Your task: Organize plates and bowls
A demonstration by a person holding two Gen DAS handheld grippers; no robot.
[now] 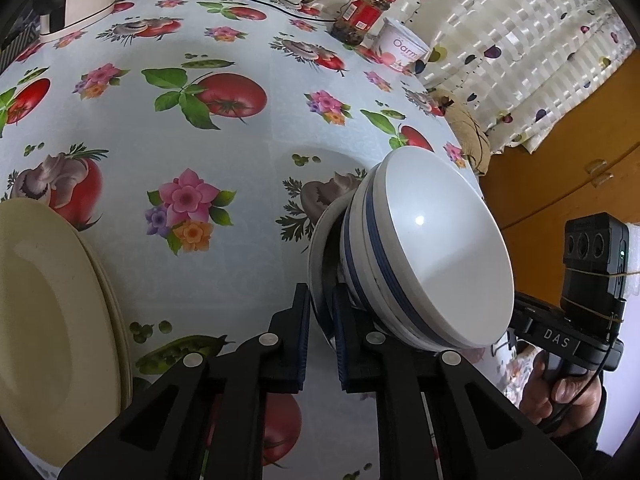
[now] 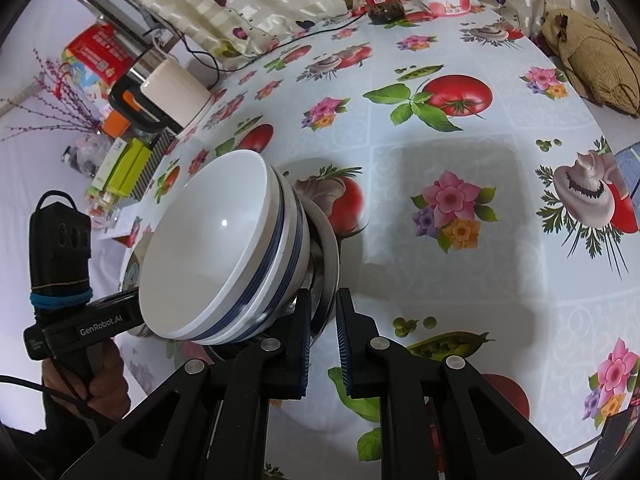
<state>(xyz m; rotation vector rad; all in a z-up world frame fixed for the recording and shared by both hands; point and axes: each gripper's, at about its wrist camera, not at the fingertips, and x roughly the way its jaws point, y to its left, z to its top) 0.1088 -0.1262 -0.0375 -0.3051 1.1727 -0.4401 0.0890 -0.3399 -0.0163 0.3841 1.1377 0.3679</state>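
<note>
Each claw, left claw (image 1: 322, 336) and right claw (image 2: 323, 336), pinches opposite rim edges of the metal plate (image 2: 326, 256), carrying the stacked bowls (image 2: 216, 256) above the desk (image 2: 460, 152), presumably balancing them; cream plates (image 1: 48, 320) wait nearby.

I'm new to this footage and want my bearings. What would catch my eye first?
A stack of blue-striped white bowls on a metal plate, held mid-air by both hand-held grippers, left and right, clamped on the plate's rim. Below lies a bright tomato-and-flower tablecloth, with cream plates at left.
</note>
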